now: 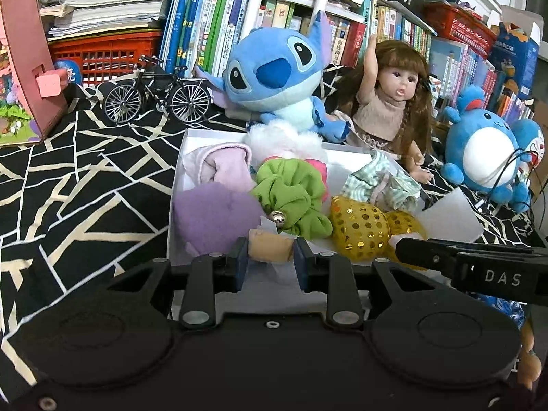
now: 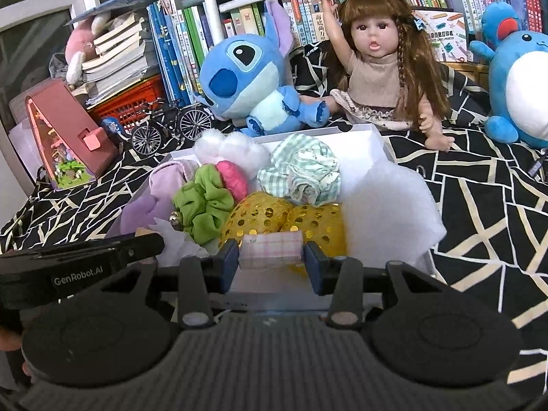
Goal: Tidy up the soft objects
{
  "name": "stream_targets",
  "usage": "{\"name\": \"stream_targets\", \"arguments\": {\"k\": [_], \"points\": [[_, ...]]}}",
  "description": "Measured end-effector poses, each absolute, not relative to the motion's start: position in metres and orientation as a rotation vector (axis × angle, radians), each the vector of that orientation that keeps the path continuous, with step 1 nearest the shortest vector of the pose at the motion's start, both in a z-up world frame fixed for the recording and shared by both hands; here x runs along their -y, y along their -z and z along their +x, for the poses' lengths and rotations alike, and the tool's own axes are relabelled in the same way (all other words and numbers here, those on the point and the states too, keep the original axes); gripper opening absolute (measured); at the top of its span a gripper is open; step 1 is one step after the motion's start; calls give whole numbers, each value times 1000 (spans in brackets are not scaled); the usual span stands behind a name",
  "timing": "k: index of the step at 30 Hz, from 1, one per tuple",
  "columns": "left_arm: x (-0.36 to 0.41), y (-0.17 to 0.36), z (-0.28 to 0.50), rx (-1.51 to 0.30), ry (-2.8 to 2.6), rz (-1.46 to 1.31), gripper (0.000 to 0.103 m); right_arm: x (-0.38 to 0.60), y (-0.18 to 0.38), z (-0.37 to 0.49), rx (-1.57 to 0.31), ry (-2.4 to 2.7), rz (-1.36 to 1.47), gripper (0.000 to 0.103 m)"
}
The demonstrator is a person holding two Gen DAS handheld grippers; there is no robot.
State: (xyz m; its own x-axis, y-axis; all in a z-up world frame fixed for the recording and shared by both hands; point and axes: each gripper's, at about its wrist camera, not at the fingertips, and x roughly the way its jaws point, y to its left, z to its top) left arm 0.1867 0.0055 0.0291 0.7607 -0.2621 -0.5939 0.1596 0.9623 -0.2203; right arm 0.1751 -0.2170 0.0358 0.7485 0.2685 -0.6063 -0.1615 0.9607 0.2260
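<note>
A green scrunchie, gold-sequinned yellow scrunchie and green-checked scrunchie fill the white box; the cloth is black with pale lines.

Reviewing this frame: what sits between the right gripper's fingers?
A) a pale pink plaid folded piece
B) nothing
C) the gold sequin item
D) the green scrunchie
A: in the right wrist view the right gripper is closed on a pink plaid folded piece, with the gold sequin item and green scrunchie lying beyond it in the white box.
</note>
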Motion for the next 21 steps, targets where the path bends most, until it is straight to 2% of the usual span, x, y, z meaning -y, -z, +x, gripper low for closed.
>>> {"name": "stream_targets", "arguments": {"k": [13, 21], "points": [[-5, -27, 204, -654, 208, -170, 27, 218, -34, 198, -694, -228, 203, 47], [-4, -21, 189, -679, 239, -136, 27, 218, -24, 192, -736, -269, 214, 47]]}}
